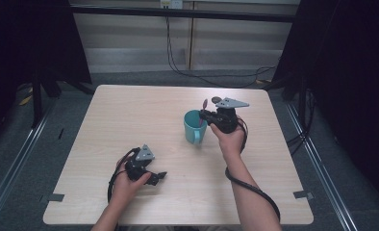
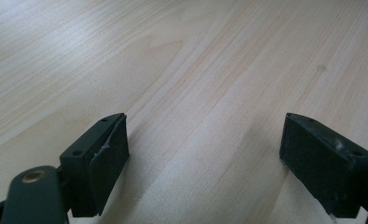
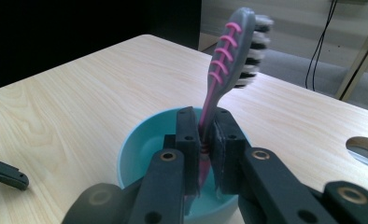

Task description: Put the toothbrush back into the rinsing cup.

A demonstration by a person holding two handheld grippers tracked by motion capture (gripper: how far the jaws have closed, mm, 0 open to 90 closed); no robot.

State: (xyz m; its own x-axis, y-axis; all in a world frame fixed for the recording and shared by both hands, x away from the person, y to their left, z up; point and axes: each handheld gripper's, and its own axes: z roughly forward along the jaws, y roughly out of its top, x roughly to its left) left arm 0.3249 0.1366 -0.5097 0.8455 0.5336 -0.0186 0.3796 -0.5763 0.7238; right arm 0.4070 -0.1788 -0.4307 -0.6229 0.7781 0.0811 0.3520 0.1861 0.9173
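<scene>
Right hand-held gripper [image 3: 204, 140] clamped grey-pink plastic toothbrush [image 3: 229, 56] upright over teal ceramic mug [image 1: 194, 126]; left hand-held gripper [image 2: 203, 154] released, resting on desk [image 1: 130, 115].

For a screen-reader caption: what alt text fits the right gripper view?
The right gripper clamps the handle of a grey and pink toothbrush, bristles up, with its lower end inside a teal cup. The cup stands on a light wooden table.

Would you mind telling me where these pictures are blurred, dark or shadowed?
Right gripper view: the toothbrush head is soft, the right gripper sharp. Left gripper view: the table is evenly lit, with faint shadows by the jaws. High view: dark surroundings, bright tabletop.
</scene>
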